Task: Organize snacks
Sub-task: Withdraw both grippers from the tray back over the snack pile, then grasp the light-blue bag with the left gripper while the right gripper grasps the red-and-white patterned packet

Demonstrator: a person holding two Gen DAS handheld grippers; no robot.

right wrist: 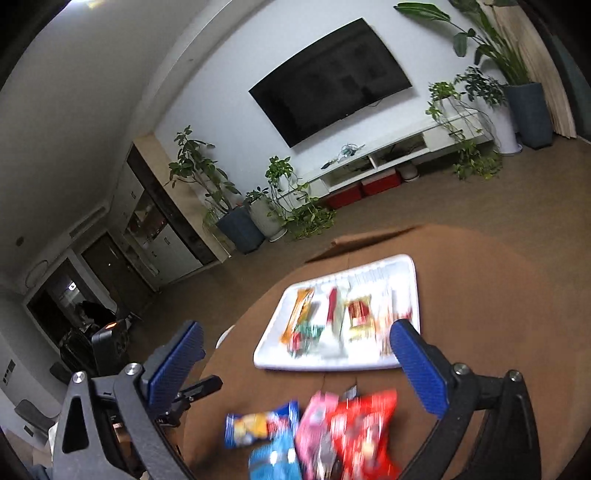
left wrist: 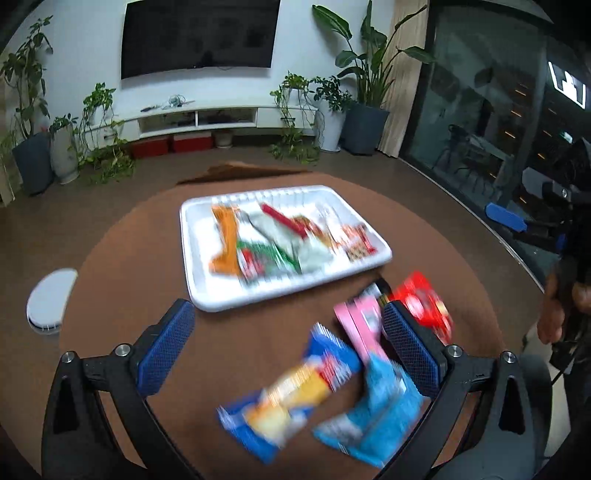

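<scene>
A white tray [left wrist: 195, 254] on the round brown table [left wrist: 122, 266] holds several snack packets, among them an orange one [left wrist: 225, 240]. Loose packets lie in front of it: blue-and-yellow [left wrist: 291, 391], light blue [left wrist: 376, 417], pink [left wrist: 362, 325] and red [left wrist: 424, 302]. My left gripper [left wrist: 288, 343] is open and empty above the loose packets. In the right wrist view the tray [right wrist: 273, 354] lies ahead with the blue-and-yellow [right wrist: 258, 428], light blue [right wrist: 273, 461], pink [right wrist: 317, 432] and red [right wrist: 365, 432] packets below my open, empty right gripper [right wrist: 295, 354]. Both views are motion-blurred.
A white oval object [left wrist: 50, 295] sits on the floor left of the table. A folded brown flap [left wrist: 240, 171] lies at the table's far edge. A TV [left wrist: 199, 35], a white console [left wrist: 192, 118] and potted plants [left wrist: 365, 88] line the far wall.
</scene>
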